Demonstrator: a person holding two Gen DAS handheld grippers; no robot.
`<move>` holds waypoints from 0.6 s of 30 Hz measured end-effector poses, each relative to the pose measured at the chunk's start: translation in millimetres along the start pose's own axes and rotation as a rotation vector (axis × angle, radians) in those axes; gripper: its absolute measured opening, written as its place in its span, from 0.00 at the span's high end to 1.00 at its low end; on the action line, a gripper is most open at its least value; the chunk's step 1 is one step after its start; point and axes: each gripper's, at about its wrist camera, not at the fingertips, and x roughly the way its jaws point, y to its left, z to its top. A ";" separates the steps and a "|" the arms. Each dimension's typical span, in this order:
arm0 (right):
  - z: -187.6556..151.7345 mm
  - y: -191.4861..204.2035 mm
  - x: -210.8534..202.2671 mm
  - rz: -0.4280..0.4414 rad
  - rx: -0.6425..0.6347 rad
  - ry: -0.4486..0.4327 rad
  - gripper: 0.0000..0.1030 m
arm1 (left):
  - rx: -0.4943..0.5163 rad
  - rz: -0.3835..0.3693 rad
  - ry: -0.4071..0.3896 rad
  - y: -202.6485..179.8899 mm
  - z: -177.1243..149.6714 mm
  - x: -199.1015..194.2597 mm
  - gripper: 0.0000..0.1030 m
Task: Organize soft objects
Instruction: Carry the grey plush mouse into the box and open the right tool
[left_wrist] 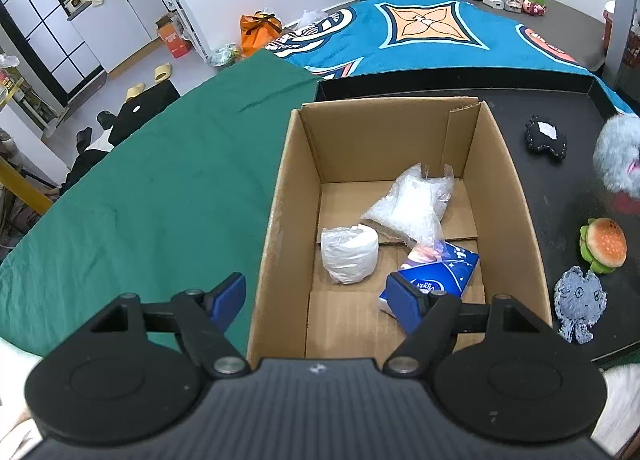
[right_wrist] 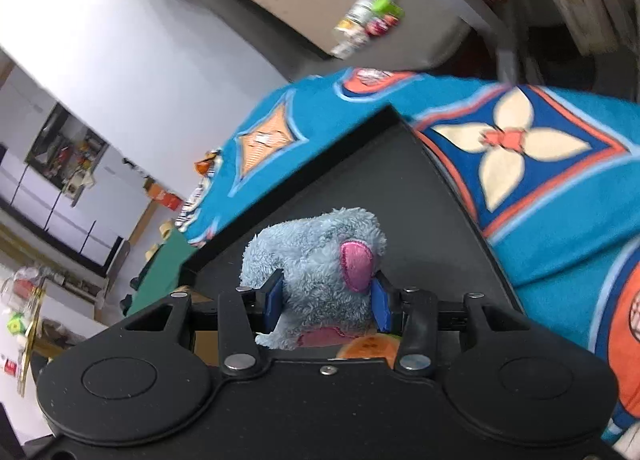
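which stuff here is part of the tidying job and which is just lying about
Job: cardboard box, blue plush toy in right gripper, burger toy, denim doll, black pouch.

Lying about: slippers, orange bag, green cloth.

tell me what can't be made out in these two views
- Plush toy: lower body hidden behind the right gripper in the right wrist view; blurred and cut by the frame edge in the left wrist view.
- Tissue pack: near corner hidden behind a left gripper finger.
- Burger toy: mostly hidden in the right wrist view.
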 end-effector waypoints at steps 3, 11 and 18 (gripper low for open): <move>1.7 13.5 -5.9 0.014 -0.028 -0.008 0.58 | -0.016 -0.011 0.001 3.3 -1.1 0.0 0.26; 3.6 41.4 -15.7 0.028 -0.091 -0.028 0.58 | -0.058 -0.041 -0.017 12.1 2.7 -3.9 0.26; -3.5 61.1 -17.1 0.026 -0.152 -0.026 0.58 | -0.099 -0.079 -0.029 21.6 3.6 -7.0 0.26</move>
